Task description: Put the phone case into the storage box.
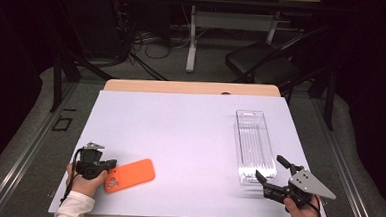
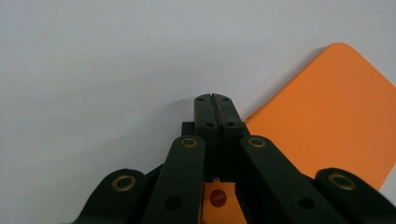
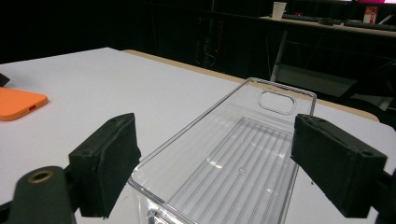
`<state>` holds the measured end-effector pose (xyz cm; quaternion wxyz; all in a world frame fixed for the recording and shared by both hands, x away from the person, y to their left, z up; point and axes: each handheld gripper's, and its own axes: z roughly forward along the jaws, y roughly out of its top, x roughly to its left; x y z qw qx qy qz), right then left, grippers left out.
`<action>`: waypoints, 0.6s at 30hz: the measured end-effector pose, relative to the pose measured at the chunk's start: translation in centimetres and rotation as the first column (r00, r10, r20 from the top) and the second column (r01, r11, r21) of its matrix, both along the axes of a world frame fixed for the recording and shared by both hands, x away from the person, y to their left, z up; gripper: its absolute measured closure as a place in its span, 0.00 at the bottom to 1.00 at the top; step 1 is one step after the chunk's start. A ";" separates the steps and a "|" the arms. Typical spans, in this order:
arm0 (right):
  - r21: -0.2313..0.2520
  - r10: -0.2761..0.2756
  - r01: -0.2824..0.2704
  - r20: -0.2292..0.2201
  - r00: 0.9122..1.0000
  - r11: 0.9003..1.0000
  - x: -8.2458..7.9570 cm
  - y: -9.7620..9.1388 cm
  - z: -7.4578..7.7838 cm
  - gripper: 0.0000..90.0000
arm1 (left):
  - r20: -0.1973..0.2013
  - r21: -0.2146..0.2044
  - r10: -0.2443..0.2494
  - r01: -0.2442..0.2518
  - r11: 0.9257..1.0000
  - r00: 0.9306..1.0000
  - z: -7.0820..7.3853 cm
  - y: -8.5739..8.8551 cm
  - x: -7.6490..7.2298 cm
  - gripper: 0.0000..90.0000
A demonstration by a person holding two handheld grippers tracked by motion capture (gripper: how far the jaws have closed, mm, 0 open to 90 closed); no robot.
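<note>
**Entry: counter with phone case and clear tray, two claws at work**

Setting: a dim room with dark framing, cables on the floor and a black chair (image 1: 263, 62) behind. A counter (image 1: 190, 128) under a pale lilac sheet carries two items, well apart.

Item 1: orange phone case (image 1: 130, 175), near the front left corner. Flat, rounded corners, matte finish, a camera cut-out at the end nearest the hand; the left gripper view shows a small red-rimmed hole in it below the jaws. The left claw (image 1: 109, 163) is clenched with nothing between its jaws, their tips pressed together above the sheet just beside the case's edge. Judged: closed tips suit nudging or sliding a thin, flat item that offers no edge to pinch.

Item 2: clear plastic tray (image 1: 253, 144), right side, long axis running away from the person. Empty, ribbed floor, a slot handle in the far wall. The right claw (image 1: 271, 168) stands released, jaws spread either side of the tray's near end, not touching. Judged: placed to steady or take the tray as the receptacle for the case.
</note>
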<state>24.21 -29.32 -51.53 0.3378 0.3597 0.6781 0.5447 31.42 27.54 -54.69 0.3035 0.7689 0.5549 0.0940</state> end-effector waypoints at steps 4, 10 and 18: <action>0.001 0.001 -0.001 0.002 1.000 1.000 0.0 0.0 0.0 0.16 | 0.003 0.021 -0.020 0.020 1.000 1.000 0.1 -0.4 -0.8 1.00; 0.000 0.004 -0.004 0.002 1.000 1.000 0.0 0.0 0.0 0.16 | 0.007 0.022 -0.046 0.046 0.999 0.999 0.1 -0.8 -1.7 1.00; 0.001 0.006 -0.006 0.001 1.000 1.000 0.0 0.0 0.0 0.16 | 0.007 0.009 -0.054 0.054 0.999 0.999 -0.1 -0.5 -1.4 0.94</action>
